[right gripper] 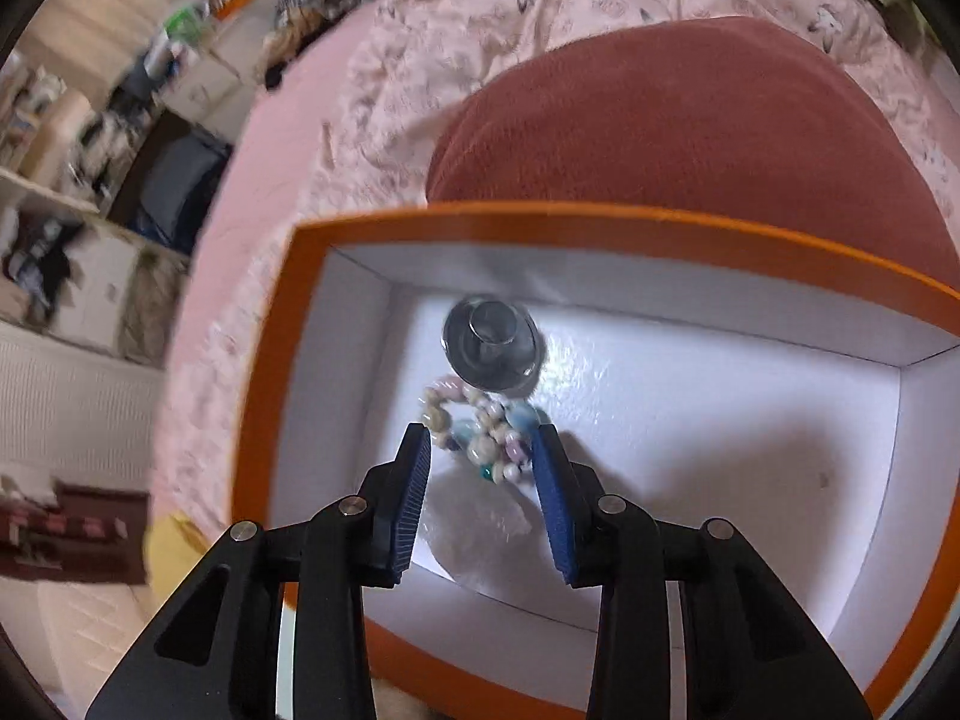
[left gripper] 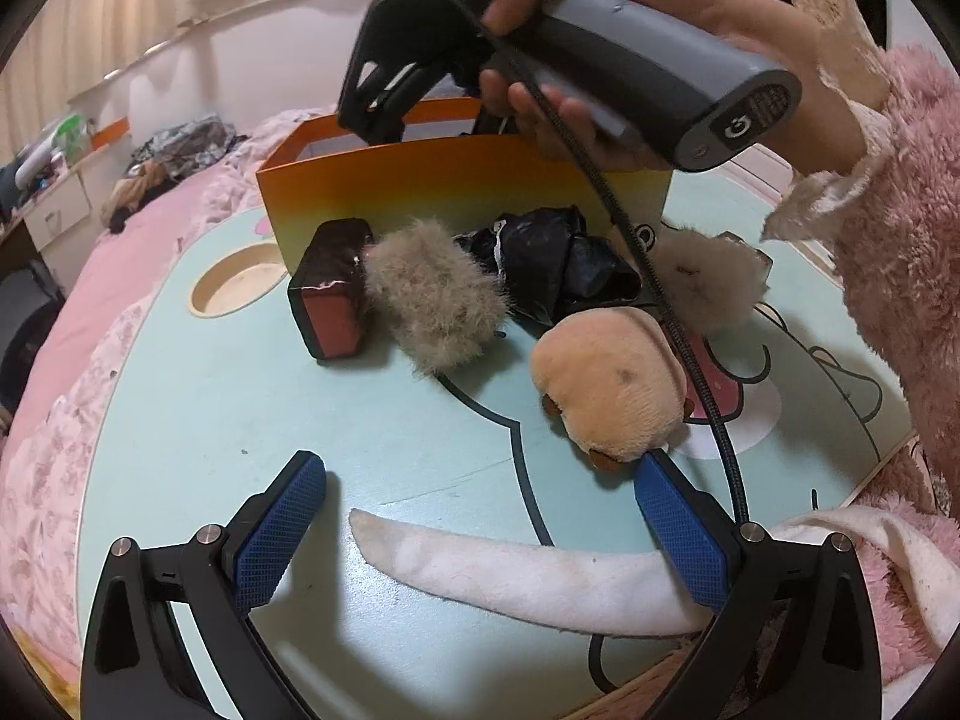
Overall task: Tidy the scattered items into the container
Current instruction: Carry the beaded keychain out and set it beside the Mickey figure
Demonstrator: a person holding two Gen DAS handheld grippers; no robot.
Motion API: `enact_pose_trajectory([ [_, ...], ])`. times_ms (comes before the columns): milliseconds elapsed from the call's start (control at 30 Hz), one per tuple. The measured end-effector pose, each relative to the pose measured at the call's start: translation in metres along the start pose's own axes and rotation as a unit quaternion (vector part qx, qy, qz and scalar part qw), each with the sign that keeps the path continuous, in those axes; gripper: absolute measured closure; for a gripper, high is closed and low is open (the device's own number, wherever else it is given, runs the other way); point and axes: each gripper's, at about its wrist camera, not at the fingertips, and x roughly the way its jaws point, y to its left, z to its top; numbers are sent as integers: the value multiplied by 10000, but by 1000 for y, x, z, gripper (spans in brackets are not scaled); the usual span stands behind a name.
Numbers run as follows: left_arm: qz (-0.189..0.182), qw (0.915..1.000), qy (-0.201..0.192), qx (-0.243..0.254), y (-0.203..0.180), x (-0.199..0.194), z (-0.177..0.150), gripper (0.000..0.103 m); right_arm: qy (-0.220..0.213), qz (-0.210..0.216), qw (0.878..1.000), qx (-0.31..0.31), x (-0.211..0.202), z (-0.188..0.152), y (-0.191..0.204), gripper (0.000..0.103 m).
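While the right claw (right gripper: 483, 459) hangs over the open orange box (right gripper: 600, 222), its blue pads stand partly drawn in on either side of a beaded bracelet (right gripper: 480, 438), which sits at lower centre of that view; blur makes it impossible to tell whether the pads pinch the beads or the bracelet already lies on the white floor beside the shiny metal piece (right gripper: 492, 348). Lower in the left wrist view, the left claw (left gripper: 480, 507) is spread wide and empty above the pale blue bench (left gripper: 240, 408), with a white sock (left gripper: 516, 576) lying between its fingers. Further up the frame sit a tan plush toy (left gripper: 606, 390), two fluffy grey pieces (left gripper: 432, 300), a crumpled black bag (left gripper: 558, 264) and a dark red-faced block (left gripper: 333, 294), all outside the box. A risk, as I judge it: the black cable (left gripper: 690, 360) trailing from the right handle crosses the plush toy and could drag it or snag the left claw. Another: beads may catch on a pad and lift back out. The box's near inner wall is cut off.
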Motion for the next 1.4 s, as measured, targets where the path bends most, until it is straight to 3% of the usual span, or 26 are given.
enact_pose_trajectory([
  [67, -4, 10000, -9, 4, 1, 0, 0, 0, -42, -250, 9996, -156, -2, 0, 6, 71],
  [100, 4, 10000, -5, 6, 1, 0, 0, 0, -66, -410, 9989, -234, -2, -1, 8, 86],
  [133, 5, 10000, -7, 9, 1, 0, 1, 0, -85, -456, 9985, -289, -3, -1, 7, 91],
  [333, 3, 10000, -10, 8, 2, 0, 1, 0, -626, -185, 9971, -397, -25, -6, -2, 92],
  [533, -79, 10000, -40, -30, 2, -1, 1, 1, -1647, 59, 9843, -625, -103, -38, -18, 92],
  [667, -249, 9996, -91, -65, 1, -2, 1, 1, -2226, -3, 9724, -705, -143, -64, -30, 92],
  [800, -211, 9998, -66, -18, -2, 0, 1, 1, -2517, -165, 9640, -842, -169, -98, -48, 92],
  [1167, -82, 9999, -28, 99, -13, -1, -3, 0, -2146, -171, 9716, -980, -129, -179, -69, 92],
  [1400, -80, 9999, -30, 95, -13, -1, -3, 0, -1890, 146, 9787, -794, -101, -183, -78, 91],
])
